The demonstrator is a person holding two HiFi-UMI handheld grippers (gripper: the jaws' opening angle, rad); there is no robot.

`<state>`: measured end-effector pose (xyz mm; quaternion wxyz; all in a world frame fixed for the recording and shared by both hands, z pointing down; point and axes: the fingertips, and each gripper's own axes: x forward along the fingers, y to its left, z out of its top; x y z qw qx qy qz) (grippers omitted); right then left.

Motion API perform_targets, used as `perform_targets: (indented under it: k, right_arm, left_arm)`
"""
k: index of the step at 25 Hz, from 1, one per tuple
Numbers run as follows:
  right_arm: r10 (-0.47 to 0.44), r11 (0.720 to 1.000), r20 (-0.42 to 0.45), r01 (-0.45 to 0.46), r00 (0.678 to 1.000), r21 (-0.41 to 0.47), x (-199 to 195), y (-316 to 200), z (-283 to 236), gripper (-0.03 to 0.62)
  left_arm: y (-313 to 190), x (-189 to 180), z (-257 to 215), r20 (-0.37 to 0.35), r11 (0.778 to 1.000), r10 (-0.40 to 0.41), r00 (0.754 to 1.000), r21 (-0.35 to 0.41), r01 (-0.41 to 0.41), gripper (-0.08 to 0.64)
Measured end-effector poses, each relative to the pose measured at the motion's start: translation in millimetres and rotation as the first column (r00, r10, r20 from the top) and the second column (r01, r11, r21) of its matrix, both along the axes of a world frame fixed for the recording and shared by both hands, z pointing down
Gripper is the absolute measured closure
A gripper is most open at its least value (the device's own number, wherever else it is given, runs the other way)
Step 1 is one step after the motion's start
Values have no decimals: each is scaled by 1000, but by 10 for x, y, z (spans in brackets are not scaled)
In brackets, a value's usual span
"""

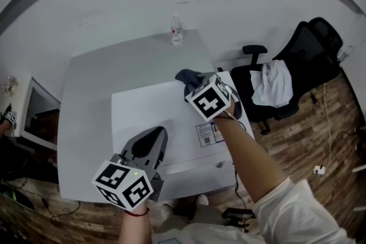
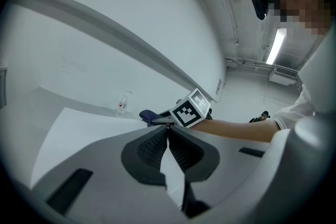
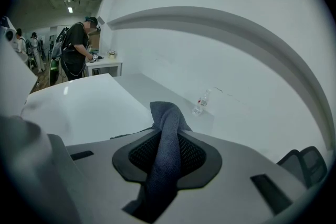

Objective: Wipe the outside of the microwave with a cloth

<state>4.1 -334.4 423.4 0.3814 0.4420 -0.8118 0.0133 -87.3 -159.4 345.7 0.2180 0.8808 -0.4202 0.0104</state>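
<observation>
Neighbouring microwave (image 1: 150, 107): water bottle (image 1: 176, 30), office chair (image 1: 311, 46).

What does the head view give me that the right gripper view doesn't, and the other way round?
Head view only: the left gripper above the microwave, and the label on its top. Right gripper view only: a person standing far off. Both: the cloth clamped in the right gripper, the white microwave top, the bottle.

An office-like workroom: a black swivel chair (image 1: 311, 43) beside a grey worktop (image 1: 97, 94), wood-plank floor (image 1: 309, 146), a ceiling strip light (image 2: 276, 45) overhead.
</observation>
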Motion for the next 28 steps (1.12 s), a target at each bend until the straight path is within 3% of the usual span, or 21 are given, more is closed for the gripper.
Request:
perform_targets:
  k: [17, 28]
  right_arm:
    - [119, 993, 0, -119, 993, 11, 1047, 30, 21, 496]
    - [105, 992, 45, -108, 993, 72, 1312, 958, -4, 497]
  left_arm:
    - [23, 521, 30, 9, 999, 34, 999, -11, -34, 546]
    - [156, 603, 36, 1, 998, 61, 998, -3, -61, 547]
